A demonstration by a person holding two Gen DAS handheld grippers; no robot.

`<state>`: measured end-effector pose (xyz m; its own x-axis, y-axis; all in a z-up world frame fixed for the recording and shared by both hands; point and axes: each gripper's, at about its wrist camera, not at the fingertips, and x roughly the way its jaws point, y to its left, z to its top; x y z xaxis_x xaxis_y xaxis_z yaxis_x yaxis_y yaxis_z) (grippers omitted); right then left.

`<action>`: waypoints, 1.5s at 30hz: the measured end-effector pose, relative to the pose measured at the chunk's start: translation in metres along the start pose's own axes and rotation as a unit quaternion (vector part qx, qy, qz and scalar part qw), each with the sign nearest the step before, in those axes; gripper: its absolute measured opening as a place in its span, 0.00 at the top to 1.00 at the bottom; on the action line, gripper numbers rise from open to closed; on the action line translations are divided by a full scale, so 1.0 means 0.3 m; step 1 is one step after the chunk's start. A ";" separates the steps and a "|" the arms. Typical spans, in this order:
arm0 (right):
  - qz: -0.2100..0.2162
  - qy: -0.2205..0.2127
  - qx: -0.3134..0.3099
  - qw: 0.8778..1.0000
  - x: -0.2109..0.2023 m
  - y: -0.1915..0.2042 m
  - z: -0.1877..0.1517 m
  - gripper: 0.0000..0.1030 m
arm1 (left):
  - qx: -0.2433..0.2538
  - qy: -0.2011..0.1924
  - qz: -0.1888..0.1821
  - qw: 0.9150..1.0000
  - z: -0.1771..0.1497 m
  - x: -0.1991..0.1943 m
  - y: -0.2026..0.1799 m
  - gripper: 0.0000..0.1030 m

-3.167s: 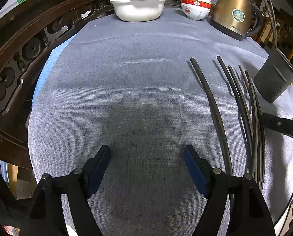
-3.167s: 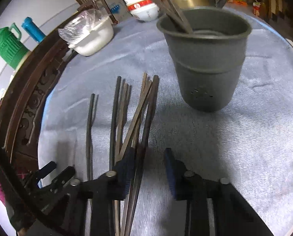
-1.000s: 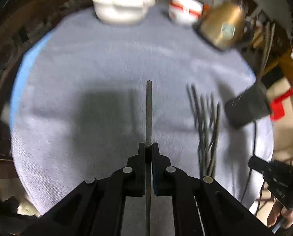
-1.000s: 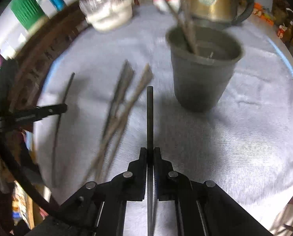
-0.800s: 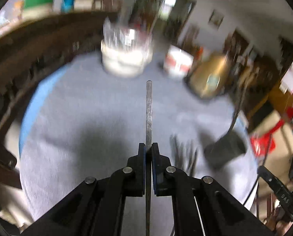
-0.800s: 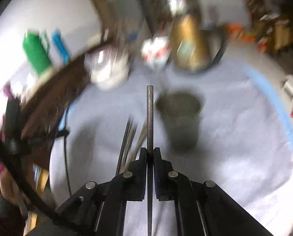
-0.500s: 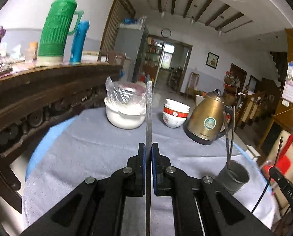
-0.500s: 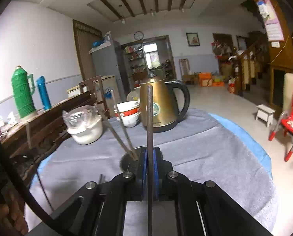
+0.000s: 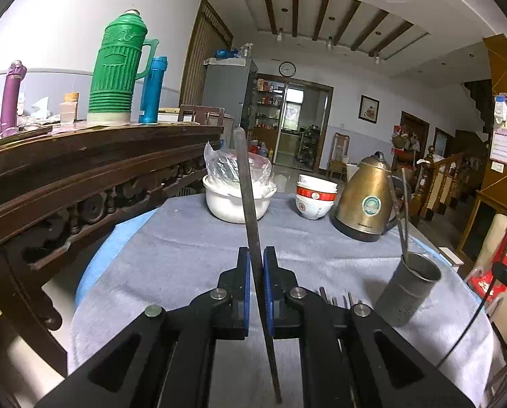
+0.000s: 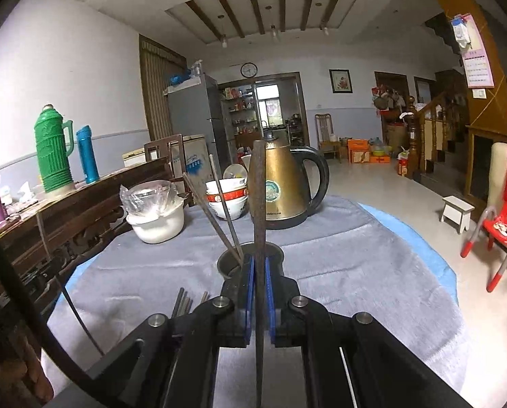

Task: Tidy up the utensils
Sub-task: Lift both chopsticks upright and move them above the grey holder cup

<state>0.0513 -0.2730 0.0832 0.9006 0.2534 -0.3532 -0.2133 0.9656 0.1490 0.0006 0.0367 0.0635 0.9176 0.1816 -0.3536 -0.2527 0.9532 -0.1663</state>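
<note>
My left gripper (image 9: pixel 256 255) holds a dark chopstick (image 9: pixel 246 183) between its blue pads. The stick leans left with a thin gap at the left pad, and the jaws are opening. The grey cup (image 9: pixel 408 292) stands to the right on the grey tablecloth with two chopsticks (image 9: pixel 401 210) in it. Loose chopsticks (image 9: pixel 335 301) lie just past my right finger. My right gripper (image 10: pixel 259 265) is shut on another dark chopstick (image 10: pixel 259 197), held upright. The cup (image 10: pixel 229 265) sits right behind its fingertips, partly hidden, with loose chopsticks (image 10: pixel 184 301) to the left.
At the table's far side stand a brass kettle (image 9: pixel 365 204), stacked red-and-white bowls (image 9: pixel 314 197) and a white basin (image 9: pixel 233 204) with a plastic bag. A carved wooden sideboard (image 9: pixel 83 170) runs along the left. A red chair (image 10: pixel 501 227) stands on the floor at right.
Both grippers have tipped up from facing the tabletop to facing across the room, each carrying its chopstick. The left chopstick now leans left between the pads.
</note>
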 end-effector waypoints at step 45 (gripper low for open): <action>0.031 -0.101 0.029 0.994 -0.033 -0.054 0.386 0.93 | -0.101 0.005 -0.212 0.972 0.383 0.134 -0.348 0.93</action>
<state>0.0895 -0.2980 0.1911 0.9452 0.2902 -0.1494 -0.2543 0.9417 0.2203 0.0993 -0.0278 0.1723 0.9493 -0.2217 -0.2228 0.0924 0.8744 -0.4764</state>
